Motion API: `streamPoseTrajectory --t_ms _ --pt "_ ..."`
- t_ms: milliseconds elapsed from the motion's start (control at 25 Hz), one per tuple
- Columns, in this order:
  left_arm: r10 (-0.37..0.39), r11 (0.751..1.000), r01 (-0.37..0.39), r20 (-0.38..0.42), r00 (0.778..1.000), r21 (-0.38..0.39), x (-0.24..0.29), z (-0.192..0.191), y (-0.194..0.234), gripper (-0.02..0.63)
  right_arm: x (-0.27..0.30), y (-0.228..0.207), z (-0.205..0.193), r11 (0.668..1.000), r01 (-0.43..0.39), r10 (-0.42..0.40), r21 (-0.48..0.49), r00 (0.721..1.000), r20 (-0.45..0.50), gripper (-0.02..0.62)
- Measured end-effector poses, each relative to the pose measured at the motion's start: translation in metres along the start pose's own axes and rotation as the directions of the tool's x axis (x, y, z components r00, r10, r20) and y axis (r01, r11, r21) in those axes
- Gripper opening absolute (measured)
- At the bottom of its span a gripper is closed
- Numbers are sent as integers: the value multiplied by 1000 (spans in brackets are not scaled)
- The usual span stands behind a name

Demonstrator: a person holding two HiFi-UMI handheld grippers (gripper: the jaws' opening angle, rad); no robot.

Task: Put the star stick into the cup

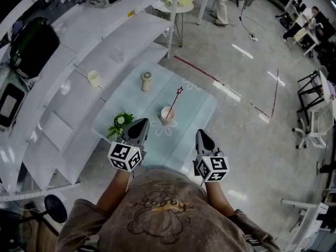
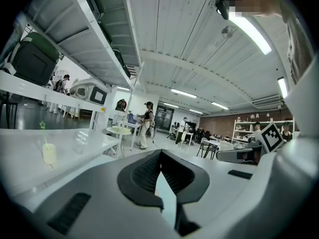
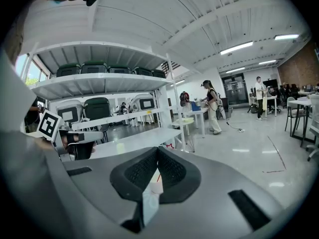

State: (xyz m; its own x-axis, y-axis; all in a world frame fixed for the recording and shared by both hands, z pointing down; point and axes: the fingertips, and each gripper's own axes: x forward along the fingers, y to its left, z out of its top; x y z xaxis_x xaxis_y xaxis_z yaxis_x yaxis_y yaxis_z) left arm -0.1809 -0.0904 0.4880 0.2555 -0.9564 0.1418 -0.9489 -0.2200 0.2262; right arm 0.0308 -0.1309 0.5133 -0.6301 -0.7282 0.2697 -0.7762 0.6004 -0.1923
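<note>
A white cup (image 1: 168, 114) stands on the pale blue cloth (image 1: 202, 106). The star stick (image 1: 175, 100) leans in it, its star pointing up and to the right. My left gripper (image 1: 138, 123) hangs shut and empty just left of the cup, close to the body. My right gripper (image 1: 200, 133) is to the cup's right, also shut and empty. In the left gripper view the left gripper (image 2: 159, 154) shows its pads pressed together. In the right gripper view the right gripper (image 3: 158, 151) is closed too, and a sliver of the cup (image 3: 156, 185) shows below the pads.
A small green plant (image 1: 120, 122) sits by the left gripper, and a beige fan-like object (image 1: 146, 81) stands at the cloth's far side. Another cup (image 1: 94, 78) with a green star stick (image 2: 46, 139) is on the white shelf (image 1: 68, 104). A round side table (image 1: 173, 6) stands further off.
</note>
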Motion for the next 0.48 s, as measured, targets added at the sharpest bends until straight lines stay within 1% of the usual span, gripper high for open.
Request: streamPoseTrajectory --t_ms 320,480 --pt "-20 999 20 18 1000 -30 9 6 -12 23 -1 -6 -1 1000 1 -1 -2 1000 -6 2" --pt "-16 999 18 25 1000 -44 9 9 -15 23 -1 -8 1 1000 2 -2 -6 1000 -2 0"
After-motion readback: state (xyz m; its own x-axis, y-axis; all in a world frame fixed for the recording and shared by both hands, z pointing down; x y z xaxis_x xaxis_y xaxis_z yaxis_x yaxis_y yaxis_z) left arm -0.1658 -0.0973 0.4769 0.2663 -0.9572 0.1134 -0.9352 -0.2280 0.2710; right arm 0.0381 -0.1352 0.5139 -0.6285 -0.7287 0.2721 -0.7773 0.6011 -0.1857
